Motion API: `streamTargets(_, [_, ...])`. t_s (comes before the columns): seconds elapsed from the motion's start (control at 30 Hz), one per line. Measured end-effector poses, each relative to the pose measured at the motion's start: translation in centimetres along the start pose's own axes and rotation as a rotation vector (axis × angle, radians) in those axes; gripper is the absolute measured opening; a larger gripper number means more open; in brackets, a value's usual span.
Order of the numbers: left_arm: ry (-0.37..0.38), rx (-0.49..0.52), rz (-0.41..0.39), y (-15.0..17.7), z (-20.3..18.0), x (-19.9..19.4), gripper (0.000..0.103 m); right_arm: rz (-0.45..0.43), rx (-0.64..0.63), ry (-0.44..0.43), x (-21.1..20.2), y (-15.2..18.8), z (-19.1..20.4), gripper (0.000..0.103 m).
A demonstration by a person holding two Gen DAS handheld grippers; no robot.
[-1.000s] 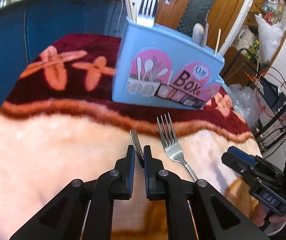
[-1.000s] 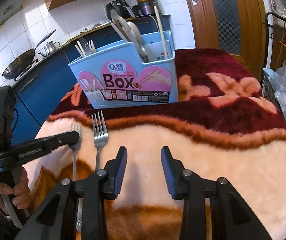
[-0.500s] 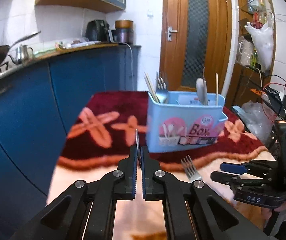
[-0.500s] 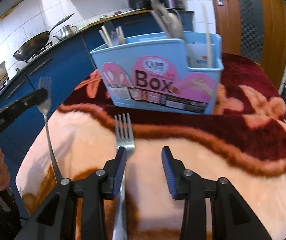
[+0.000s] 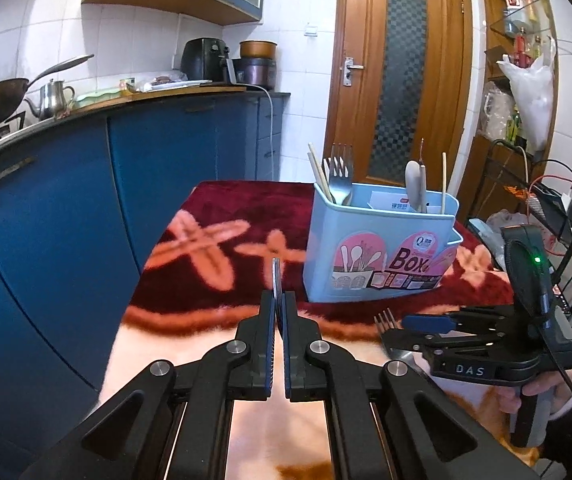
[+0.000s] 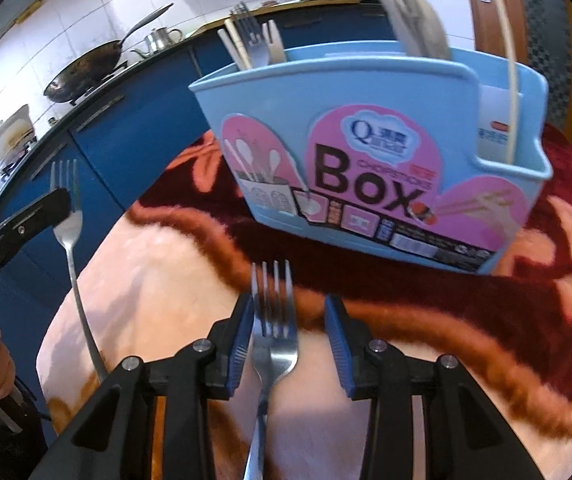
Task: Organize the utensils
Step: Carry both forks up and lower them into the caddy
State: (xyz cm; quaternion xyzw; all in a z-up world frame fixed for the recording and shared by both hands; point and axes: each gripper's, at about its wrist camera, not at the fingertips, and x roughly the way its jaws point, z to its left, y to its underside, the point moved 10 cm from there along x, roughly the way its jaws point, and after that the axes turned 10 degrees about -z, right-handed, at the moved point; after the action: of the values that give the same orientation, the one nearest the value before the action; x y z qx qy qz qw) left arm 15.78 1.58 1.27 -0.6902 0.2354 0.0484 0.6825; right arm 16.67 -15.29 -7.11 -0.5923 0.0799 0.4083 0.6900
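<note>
1. Left gripper (image 5: pixel 278 309): fingers clenched on a fork (image 6: pixel 69 216), held upright and clear of the desk (image 5: pixel 189 360); handle hangs toward 6 o'clock, tines at 12.
2. Right gripper (image 6: pixel 289 344): fingers released, straddling the second fork (image 6: pixel 273 336), which lies flat on the blanket-covered desk. Its long axis runs along the fingers, tines toward 12 o'clock.
3. Blue utensil box (image 5: pixel 378 248) stands at 1 o'clock from the left gripper, apart from it; the held fork is the nearer one to go in.
4. Left view shows the held fork edge-on only. Second fork's handle end is cut off at the frame bottom; box compartments are not discernible.
</note>
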Motion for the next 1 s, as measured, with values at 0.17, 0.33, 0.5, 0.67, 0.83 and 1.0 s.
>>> streamTargets(0.17, [0.002,0.000,0.000,0.2,-0.6,0.1,0.003,-0.016,0.036,-0.067,-0.1,-0.2,0.6,0.012])
streamTargets(0.33, [0.015,-0.001,-0.010,0.2,-1.4,0.1,0.002,-0.106,0.032,-0.062,-2.8,-0.7,1.1,0.007])
streamTargets(0.5, [0.032,0.008,-0.045,-0.3,-2.6,-0.3,0.002,-0.238,0.010,-0.024,-6.6,-1.7,1.6,0.007])
streamTargets(0.67, [0.034,0.029,-0.109,-1.6,-3.7,-1.4,0.002,-0.387,-0.003,0.050,-11.1,-2.7,1.3,0.007])
streamTargets(0.83, [0.037,0.026,-0.150,-2.7,-4.3,-2.4,0.001,-0.503,-0.001,0.123,-14.5,-3.7,0.6,0.005])
streamTargets(1.0, [0.026,0.017,-0.210,-4.5,-4.5,-3.5,0.001,-0.602,0.008,0.186,-17.4,-4.8,-0.4,0.005])
